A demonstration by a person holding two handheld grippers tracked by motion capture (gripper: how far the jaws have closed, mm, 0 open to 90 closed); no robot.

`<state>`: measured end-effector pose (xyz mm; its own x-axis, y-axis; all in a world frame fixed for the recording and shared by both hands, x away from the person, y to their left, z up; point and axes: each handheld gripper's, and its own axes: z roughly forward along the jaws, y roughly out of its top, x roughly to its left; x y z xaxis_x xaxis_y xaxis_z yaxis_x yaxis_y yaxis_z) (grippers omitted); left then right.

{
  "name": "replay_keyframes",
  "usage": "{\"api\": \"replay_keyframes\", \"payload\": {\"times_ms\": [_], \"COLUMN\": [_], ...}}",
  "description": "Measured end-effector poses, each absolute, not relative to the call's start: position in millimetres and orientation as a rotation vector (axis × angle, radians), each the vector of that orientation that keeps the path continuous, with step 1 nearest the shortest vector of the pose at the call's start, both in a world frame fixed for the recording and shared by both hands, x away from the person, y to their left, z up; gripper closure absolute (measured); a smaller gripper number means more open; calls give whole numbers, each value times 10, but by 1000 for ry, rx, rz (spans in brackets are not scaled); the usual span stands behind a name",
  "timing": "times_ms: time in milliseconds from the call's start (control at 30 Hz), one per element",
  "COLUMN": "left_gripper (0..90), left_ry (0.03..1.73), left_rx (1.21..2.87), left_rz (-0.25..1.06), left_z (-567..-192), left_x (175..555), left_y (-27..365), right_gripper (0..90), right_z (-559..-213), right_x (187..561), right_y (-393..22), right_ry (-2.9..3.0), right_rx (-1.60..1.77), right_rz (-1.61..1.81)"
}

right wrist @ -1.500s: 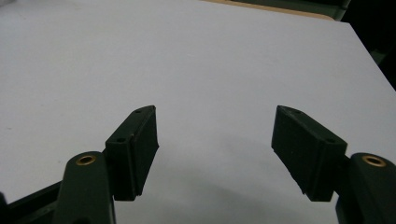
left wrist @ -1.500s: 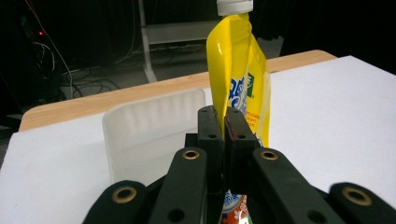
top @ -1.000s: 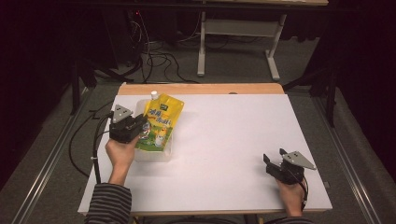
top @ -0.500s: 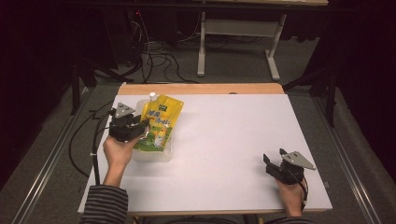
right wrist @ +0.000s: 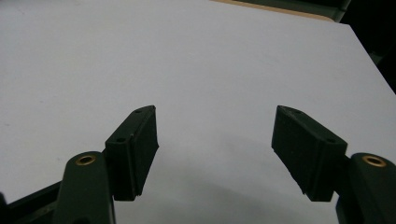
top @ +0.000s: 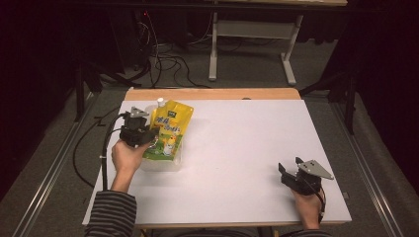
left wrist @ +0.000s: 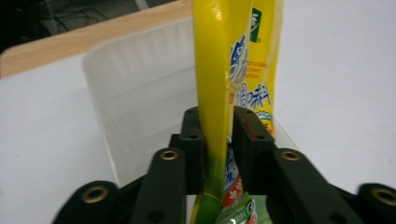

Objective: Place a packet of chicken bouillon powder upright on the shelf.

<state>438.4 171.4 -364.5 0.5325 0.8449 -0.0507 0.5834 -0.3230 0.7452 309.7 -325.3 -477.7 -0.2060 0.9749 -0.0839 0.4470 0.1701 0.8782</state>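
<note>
A yellow pouch [top: 170, 126] with a green base and a white cap stands tilted in a translucent plastic tub [top: 160, 165] at the table's left. My left gripper [top: 148, 136] comes at it from the left. In the left gripper view the pouch [left wrist: 238, 70] runs up between the two jaws of that gripper [left wrist: 217, 116], which have just been closing and now pinch its folded edge, with the tub wall [left wrist: 135, 93] behind. My right gripper [top: 289, 165] rests near the front right of the table. Its jaws [right wrist: 215, 135] stand wide apart over the bare white surface.
The white tabletop [top: 237, 148] has a wooden strip [top: 212, 94] along its far edge. A black cable [top: 106, 143] trails off the left side. A desk frame [top: 247, 29] and loose wires stand on the floor beyond.
The left hand has shifted slightly with the pouch, which stays in the tub. The right hand and its gripper have not moved.
</note>
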Motion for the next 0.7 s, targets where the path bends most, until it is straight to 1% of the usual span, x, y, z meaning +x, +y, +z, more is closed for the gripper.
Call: {"api": "replay_keyframes", "payload": {"times_ms": [33,133,300,500,700], "left_gripper": [816,835,855,863,851], "left_ry": [1139,1111,1070,1035,1036], "left_rx": [2037,2042,2006,1904,1854], "left_rz": [456,481,533,601,615], "left_z": [-3635,-3621,-3636,-3731,-3803], "left_x": [4369,4319,4243,4184,4135], "left_y": [1713,1693,1643,1654,1682], "right_gripper": [318,318,317,317,317], "right_z": [-4776,-4776,-4776,-4775,-4777], "right_x": [3095,3093,3095,3092,3095], "right_y": [-3253,-3258,-3254,-3258,-3253], "right_ry": [1756,1753,1757,1751,1755], "right_rx": [1359,1362,1357,1359,1359], "right_rz": [974,978,973,975,975]}}
